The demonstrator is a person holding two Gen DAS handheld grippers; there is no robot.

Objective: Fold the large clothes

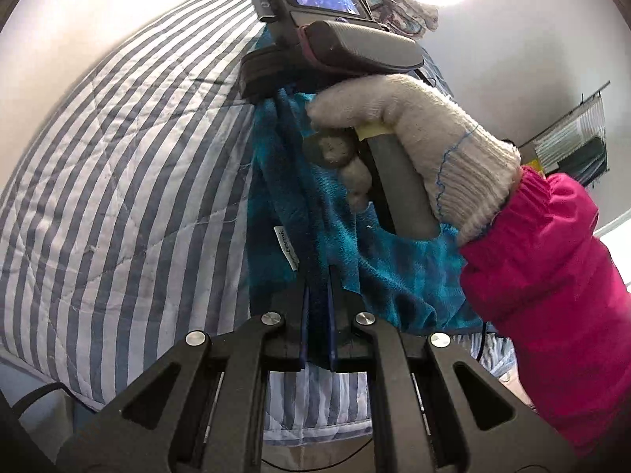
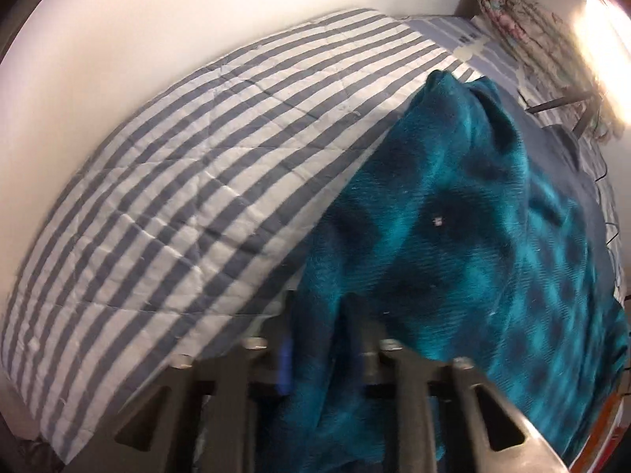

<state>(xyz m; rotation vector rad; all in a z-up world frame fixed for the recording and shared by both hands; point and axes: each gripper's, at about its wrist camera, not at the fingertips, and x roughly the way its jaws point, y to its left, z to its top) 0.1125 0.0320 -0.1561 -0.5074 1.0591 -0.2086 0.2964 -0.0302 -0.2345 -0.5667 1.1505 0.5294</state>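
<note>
Surface: blue-and-white striped quilted bedspread point(image 1: 130, 181) covers a bed, set against a plain pale wall point(image 2: 157, 12).
Garment: teal and dark-blue checked fleece garment point(image 2: 465, 236) lies over the right part of the bedspread, one edge lifted off it; a small white label point(image 1: 287, 247) is sewn at that edge.
Left gripper: black two-finger left gripper point(image 1: 318, 315) has its jaws nearly closed, with a fold of the fleece pinched between the blue pads.
Right gripper: black two-finger right gripper point(image 2: 315, 362) is blurred in its own view; fleece drapes over and between the fingers, which stand close together and clamp it.
Right hand: white knitted glove point(image 1: 410, 146) with a pink sleeve point(image 1: 552, 276) behind it holds the grey handle of the right gripper, seen from the left wrist just beyond the left jaws.
In the way: the gloved hand and the camera body point(image 1: 315, 12) above it hide much of the garment from the left wrist; the raised fleece hides the bedspread's right side from the right wrist.
Around: patterned bundle of fabric point(image 2: 524, 39) sits at the head of the bed, beside a bright glare point(image 2: 603, 47); a thin dark cable point(image 2: 607, 216) runs along the right edge.
</note>
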